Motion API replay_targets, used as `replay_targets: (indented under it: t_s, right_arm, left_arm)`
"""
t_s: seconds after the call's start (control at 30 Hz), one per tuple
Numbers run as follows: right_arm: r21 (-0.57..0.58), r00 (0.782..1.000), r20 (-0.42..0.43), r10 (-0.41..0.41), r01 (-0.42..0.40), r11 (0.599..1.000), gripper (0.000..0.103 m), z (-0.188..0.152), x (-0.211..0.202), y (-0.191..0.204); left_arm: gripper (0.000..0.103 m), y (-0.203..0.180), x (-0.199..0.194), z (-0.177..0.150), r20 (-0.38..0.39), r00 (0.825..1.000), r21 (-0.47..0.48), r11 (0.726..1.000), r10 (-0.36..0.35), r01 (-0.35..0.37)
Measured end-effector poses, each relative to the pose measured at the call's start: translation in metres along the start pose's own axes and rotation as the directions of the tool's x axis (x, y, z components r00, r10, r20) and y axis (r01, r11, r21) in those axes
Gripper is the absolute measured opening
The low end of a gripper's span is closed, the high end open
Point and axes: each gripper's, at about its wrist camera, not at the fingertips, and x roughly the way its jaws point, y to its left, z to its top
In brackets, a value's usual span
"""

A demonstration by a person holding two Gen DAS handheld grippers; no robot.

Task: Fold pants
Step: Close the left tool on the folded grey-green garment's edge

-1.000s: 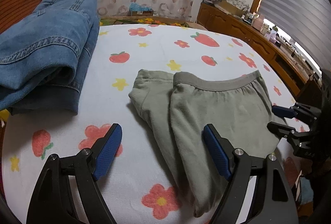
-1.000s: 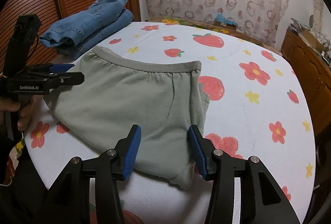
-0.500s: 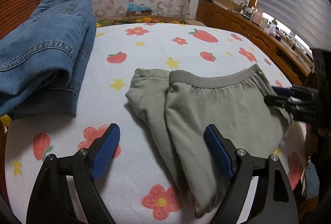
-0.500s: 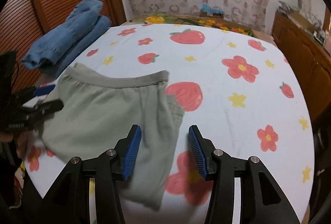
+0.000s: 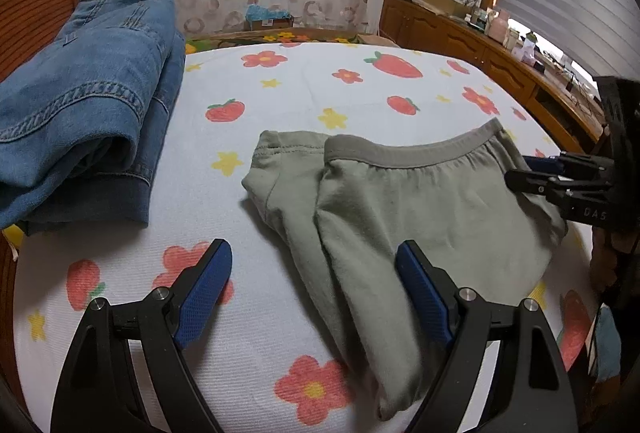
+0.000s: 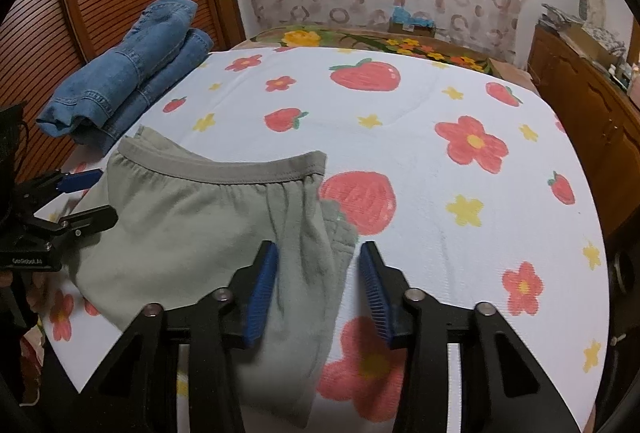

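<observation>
Jaws of the right gripper point(image 6: 316, 285) have just been closing and now stand partly open, straddling the near right edge of the green pants point(image 5: 420, 209); the pads do not yet press the cloth. Since a second ago this gripper has shifted sideways along the garment to that edge, which suggests a grasp for the next fold is being set up. Jaws of the left gripper point(image 5: 316, 293) stand wide open over the pants' left fold, holding nothing. Pants lie part-folded on the bed point(image 6: 420, 153), near the folded jeans point(image 5: 80, 93).
</observation>
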Motion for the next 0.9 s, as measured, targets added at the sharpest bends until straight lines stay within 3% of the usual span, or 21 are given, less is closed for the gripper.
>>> replay_targets:
  t_s: [0.17, 0.37, 0.6, 0.63, 0.7, 0.77, 0.9]
  right_arm:
    - [0.002, 1.0, 0.001, 0.021, -0.021, 1.0, 0.029, 0.001, 0.002, 0.0]
    - [0.011, 0.999, 0.006, 0.034, -0.034, 0.999, 0.023, 0.0, 0.004, -0.001]
    - [0.014, 0.999, 0.005, 0.054, -0.054, 0.998, 0.013, 0.001, 0.005, 0.002]
    - [0.013, 0.998, 0.004, 0.06, -0.06, 0.998, 0.012, 0.001, 0.006, 0.002]
    - [0.014, 0.998, 0.005, 0.063, -0.063, 0.998, 0.011, 0.001, 0.006, 0.003]
    - [0.017, 0.998, 0.01, 0.067, -0.067, 0.998, 0.01, 0.0, 0.006, 0.003]
    - [0.029, 0.996, 0.036, 0.08, -0.081, 0.996, 0.008, -0.002, 0.0, 0.003]
  left_arm:
    - [0.084, 0.004, -0.003, 0.001, 0.009, 0.999, -0.029, 0.998, -0.05, 0.05]
    - [0.048, 0.017, -0.007, 0.005, 0.037, 0.992, -0.101, 0.987, -0.121, 0.124]
    - [0.04, 0.017, -0.001, 0.006, 0.015, 0.989, -0.111, 0.983, -0.145, 0.146]
    - [0.037, 0.017, 0.0, 0.007, 0.014, 0.99, -0.107, 0.984, -0.143, 0.144]
    - [0.018, 0.016, 0.0, 0.006, 0.009, 0.986, -0.104, 0.98, -0.167, 0.167]
    - [0.013, 0.012, -0.003, 0.005, 0.019, 0.986, -0.088, 0.982, -0.168, 0.169]
    - [0.012, 0.005, -0.02, 0.006, 0.069, 0.983, -0.065, 0.982, -0.171, 0.176]
